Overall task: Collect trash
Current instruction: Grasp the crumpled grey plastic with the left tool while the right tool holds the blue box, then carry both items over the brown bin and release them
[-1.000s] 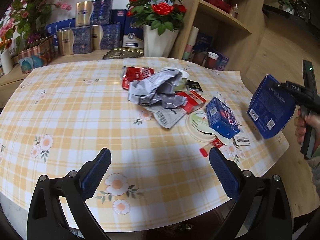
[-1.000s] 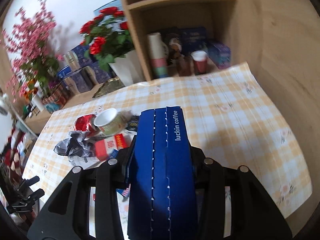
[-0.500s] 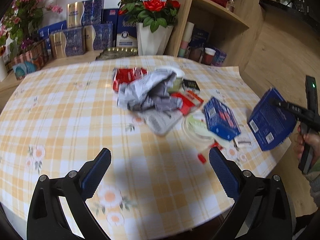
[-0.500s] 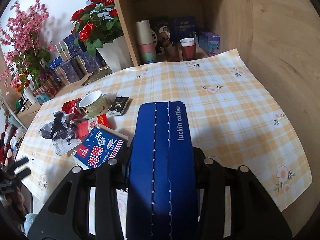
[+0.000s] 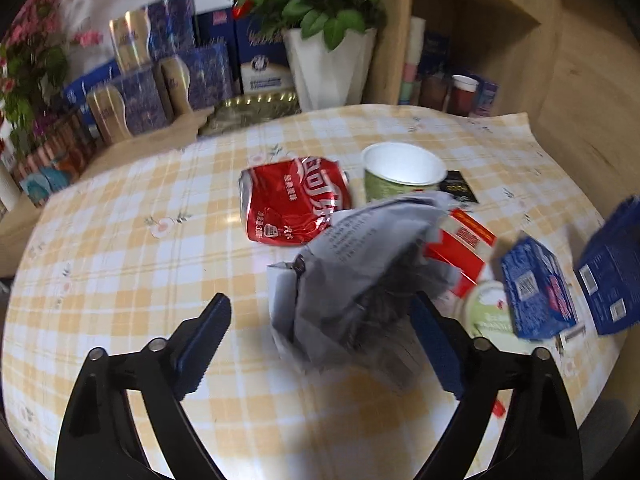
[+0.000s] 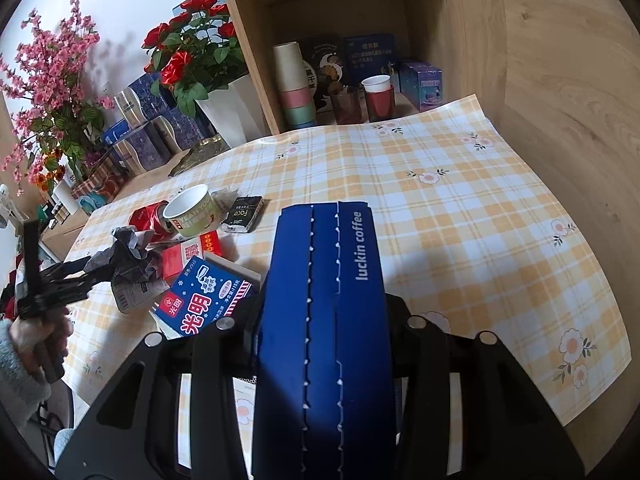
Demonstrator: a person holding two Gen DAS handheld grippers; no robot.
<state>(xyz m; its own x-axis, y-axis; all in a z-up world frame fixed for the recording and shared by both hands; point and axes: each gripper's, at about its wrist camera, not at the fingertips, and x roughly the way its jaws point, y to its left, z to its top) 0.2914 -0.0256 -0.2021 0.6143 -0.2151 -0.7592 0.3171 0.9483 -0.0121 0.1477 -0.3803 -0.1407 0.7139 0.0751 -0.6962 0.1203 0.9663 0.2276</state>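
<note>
Left wrist view: our left tool (image 5: pixel 316 338) is spread wide around the crumpled gray paper (image 5: pixel 360 268); right tool (image 6: pixel 320 344) is clamped on the blue luckin coffee box (image 6: pixel 324 320).

Left wrist view sits low, near the crumpled paper (image 5: pixel 360 264); right view higher, sharing it.
</note>
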